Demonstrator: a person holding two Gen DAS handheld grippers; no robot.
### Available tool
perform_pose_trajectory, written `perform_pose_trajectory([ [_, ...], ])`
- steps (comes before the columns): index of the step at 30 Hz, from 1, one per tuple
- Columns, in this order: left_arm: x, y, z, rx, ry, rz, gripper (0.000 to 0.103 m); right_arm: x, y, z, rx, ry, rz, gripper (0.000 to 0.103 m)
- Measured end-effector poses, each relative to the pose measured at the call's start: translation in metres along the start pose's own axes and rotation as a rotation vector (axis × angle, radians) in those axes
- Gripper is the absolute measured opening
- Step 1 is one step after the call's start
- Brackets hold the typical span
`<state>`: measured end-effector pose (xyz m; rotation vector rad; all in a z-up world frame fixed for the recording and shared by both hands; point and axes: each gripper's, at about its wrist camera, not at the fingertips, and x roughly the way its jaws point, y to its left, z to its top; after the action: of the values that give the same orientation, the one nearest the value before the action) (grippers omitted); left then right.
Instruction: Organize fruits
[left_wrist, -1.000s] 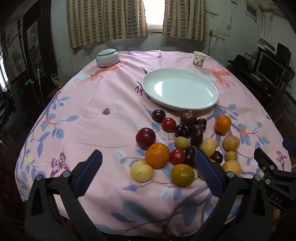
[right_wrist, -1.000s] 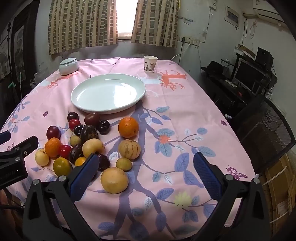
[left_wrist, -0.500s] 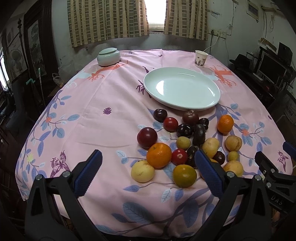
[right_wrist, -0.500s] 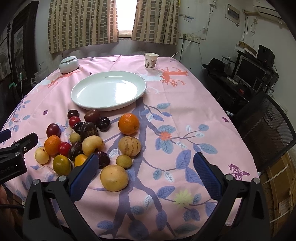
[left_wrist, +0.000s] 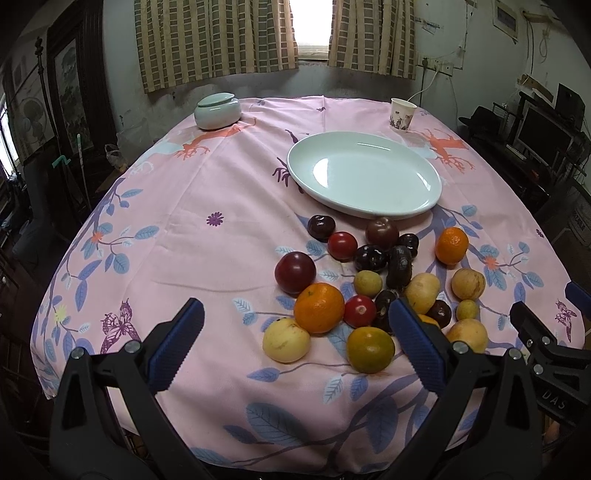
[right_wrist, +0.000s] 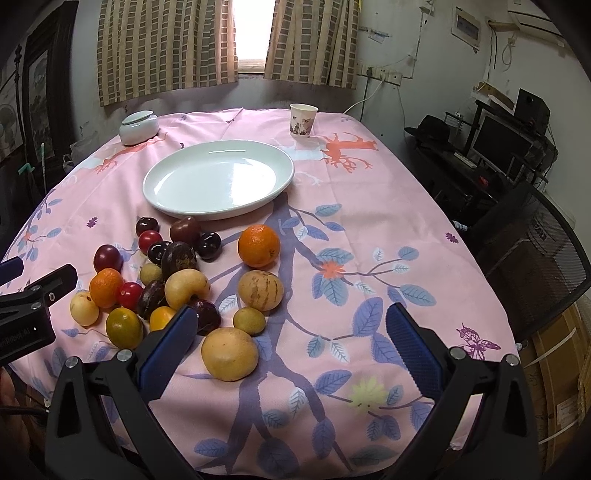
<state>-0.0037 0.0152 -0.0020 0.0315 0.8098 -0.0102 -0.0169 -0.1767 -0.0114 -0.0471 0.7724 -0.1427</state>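
Several fruits lie loose on the pink cloth near its front edge: an orange (left_wrist: 319, 307), a pale yellow fruit (left_wrist: 286, 340), a dark red plum (left_wrist: 294, 272), a green-orange citrus (left_wrist: 370, 349). An empty white oval plate (left_wrist: 364, 173) (right_wrist: 218, 178) sits just beyond them. My left gripper (left_wrist: 293, 343) hovers open above the front of the pile, nothing between its fingers. In the right wrist view a round yellow fruit (right_wrist: 229, 353), a striped melon-like fruit (right_wrist: 260, 290) and an orange (right_wrist: 258, 246) lie ahead of my open right gripper (right_wrist: 290, 347).
A lidded pale green jar (left_wrist: 218, 110) stands at the back left of the table and a paper cup (right_wrist: 303, 120) at the back right. A mesh chair (right_wrist: 535, 251) and a desk with monitors (right_wrist: 506, 142) stand to the right. Striped curtains hang behind.
Both grippers have eased back and risen slightly, so the fruit and plate sit a little lower in each view. Nothing on the table has moved.
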Motion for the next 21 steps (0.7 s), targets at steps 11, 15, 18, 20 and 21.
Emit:
perform_pose_trajectory([
  [11, 0.0003, 0.0007, -0.0009, 0.000, 0.001, 0.000, 0.101, -0.0007, -0.0003, 0.0007, 0.000, 0.001, 0.000, 0.102],
  [15, 0.0003, 0.0005, 0.0000, 0.000, 0.001, 0.000, 0.101, -0.0006, 0.0017, 0.0000, -0.003, 0.003, 0.003, 0.102],
  [18, 0.0002, 0.0004, 0.0000, 0.001, 0.001, 0.000, 0.101, -0.0020, 0.0052, -0.0001, -0.010, 0.002, 0.006, 0.102],
  [20, 0.0003, 0.0004, 0.0001, 0.000, 0.002, 0.000, 0.101, -0.0024, 0.0058, -0.0002, -0.010, 0.001, 0.005, 0.102],
  [21, 0.0002, 0.0003, 0.0001, 0.000, 0.002, 0.000, 0.101, -0.0026, 0.0062, -0.0003, -0.010, 0.001, 0.005, 0.102],
])
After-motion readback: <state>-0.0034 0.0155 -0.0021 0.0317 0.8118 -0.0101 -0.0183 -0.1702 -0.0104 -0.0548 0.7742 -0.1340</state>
